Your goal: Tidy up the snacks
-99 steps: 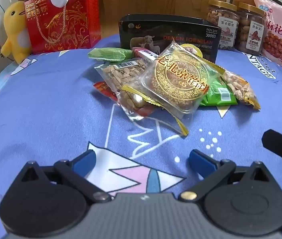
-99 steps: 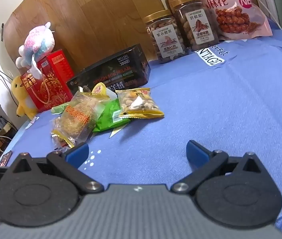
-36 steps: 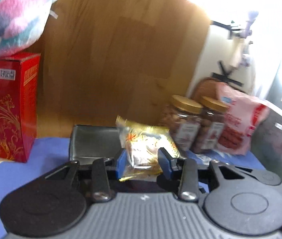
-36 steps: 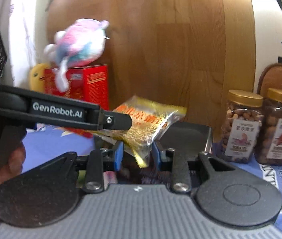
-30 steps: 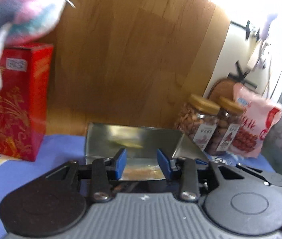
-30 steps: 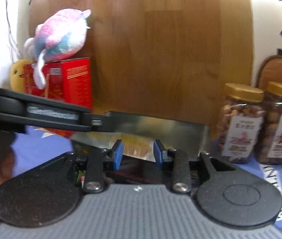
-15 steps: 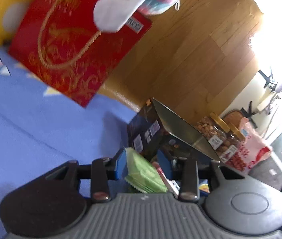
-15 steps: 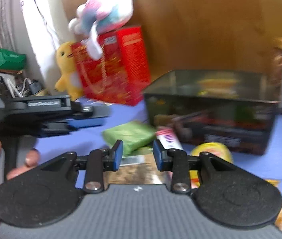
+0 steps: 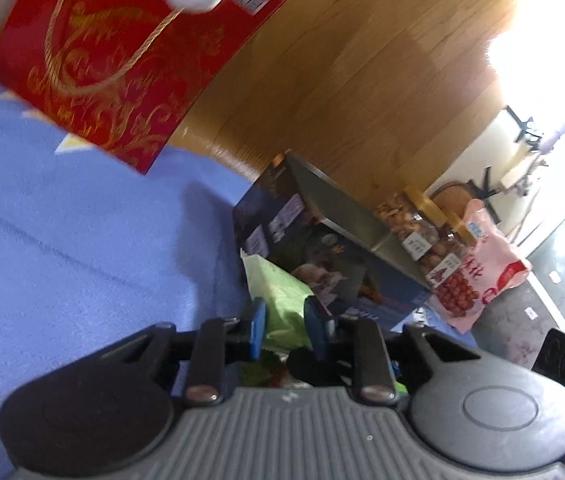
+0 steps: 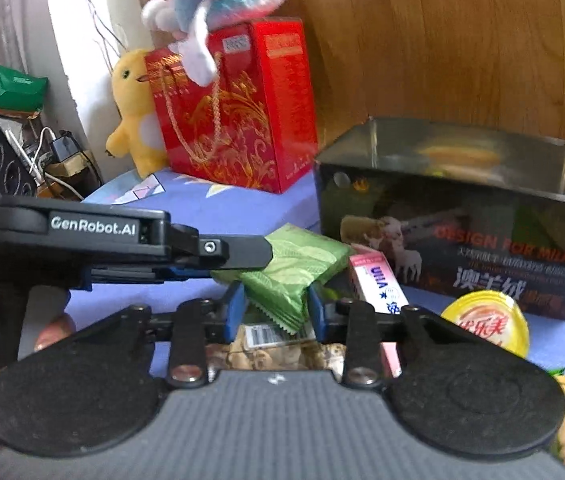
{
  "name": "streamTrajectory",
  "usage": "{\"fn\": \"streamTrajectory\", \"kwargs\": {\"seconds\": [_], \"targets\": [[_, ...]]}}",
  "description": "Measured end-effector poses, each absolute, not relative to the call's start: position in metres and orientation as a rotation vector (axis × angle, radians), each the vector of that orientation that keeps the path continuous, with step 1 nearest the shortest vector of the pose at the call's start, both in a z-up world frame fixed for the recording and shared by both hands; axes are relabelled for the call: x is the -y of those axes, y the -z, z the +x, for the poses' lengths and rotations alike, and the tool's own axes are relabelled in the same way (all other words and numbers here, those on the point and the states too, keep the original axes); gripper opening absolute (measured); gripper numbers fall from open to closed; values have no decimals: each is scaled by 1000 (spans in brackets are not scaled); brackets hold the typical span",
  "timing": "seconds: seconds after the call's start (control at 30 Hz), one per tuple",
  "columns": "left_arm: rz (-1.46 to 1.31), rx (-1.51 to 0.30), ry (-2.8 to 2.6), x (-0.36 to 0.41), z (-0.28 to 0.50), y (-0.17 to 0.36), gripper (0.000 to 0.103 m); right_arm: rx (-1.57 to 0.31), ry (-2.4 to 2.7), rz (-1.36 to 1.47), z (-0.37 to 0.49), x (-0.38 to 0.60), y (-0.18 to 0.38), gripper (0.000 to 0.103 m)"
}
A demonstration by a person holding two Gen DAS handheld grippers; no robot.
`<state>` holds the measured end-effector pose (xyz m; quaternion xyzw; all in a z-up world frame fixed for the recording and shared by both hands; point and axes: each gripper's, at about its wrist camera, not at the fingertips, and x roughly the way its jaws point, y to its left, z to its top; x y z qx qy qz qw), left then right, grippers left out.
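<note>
Two grippers meet on the green packet before the box: left gripper has just closed, pinching it; right gripper brackets it, contact unclear. We risk tearing it by opposed pulls.

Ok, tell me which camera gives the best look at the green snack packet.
Right wrist view: the green snack packet shows nearly whole, with the left gripper reaching it. In the left wrist view it sits mostly hidden between the blue fingers.
</note>
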<state>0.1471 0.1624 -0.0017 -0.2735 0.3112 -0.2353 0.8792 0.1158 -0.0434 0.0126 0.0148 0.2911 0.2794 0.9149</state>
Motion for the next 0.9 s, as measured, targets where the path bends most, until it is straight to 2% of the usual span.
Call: {"fn": "streamTrajectory", "kwargs": {"seconds": [0.2,0.3,0.4,0.6,0.9], "targets": [[-511,-500,548,-157,119,-40,21,-394,-578,-6,83,54,-40,37],[-474,-475,555,-142,129,-61,22,-301,-526,-43,83,59,-49,37],[-398,-484,556,-113,159,-78,22,-300,-454,-23,106,71,-52,37],[-373,-526,544,-65,203,-65,24,-320,-256,9,145,103,-46,38],[-370,-535,545,-75,168,-51,32,-342,-115,136,119,152,-36,38]]}}
